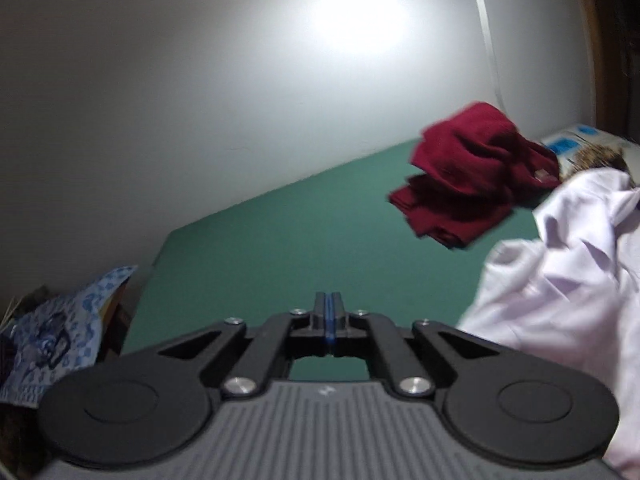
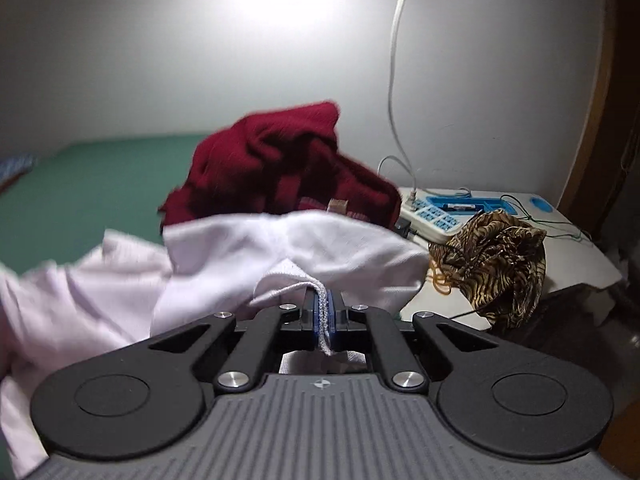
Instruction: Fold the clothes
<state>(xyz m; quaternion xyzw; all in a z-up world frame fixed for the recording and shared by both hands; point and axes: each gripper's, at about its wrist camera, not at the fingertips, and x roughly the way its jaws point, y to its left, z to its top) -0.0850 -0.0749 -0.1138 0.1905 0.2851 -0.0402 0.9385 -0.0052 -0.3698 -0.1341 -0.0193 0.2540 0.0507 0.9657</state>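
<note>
A pale lilac-white garment (image 1: 560,280) lies crumpled on the green table (image 1: 300,240) at the right of the left wrist view. A dark red garment (image 1: 472,184) is bunched behind it. My left gripper (image 1: 329,312) is shut and empty, above bare green surface, left of the pale garment. In the right wrist view my right gripper (image 2: 323,312) is shut on a white ribbed edge of the pale garment (image 2: 280,256), which drapes forward from the fingers. The red garment (image 2: 280,168) lies just beyond it.
A white device with blue keys and a cable (image 2: 448,210) sits on a side surface at the right, beside a brown patterned cloth bundle (image 2: 496,264). A blue-patterned cloth (image 1: 60,340) lies off the table's left edge. A white wall stands behind.
</note>
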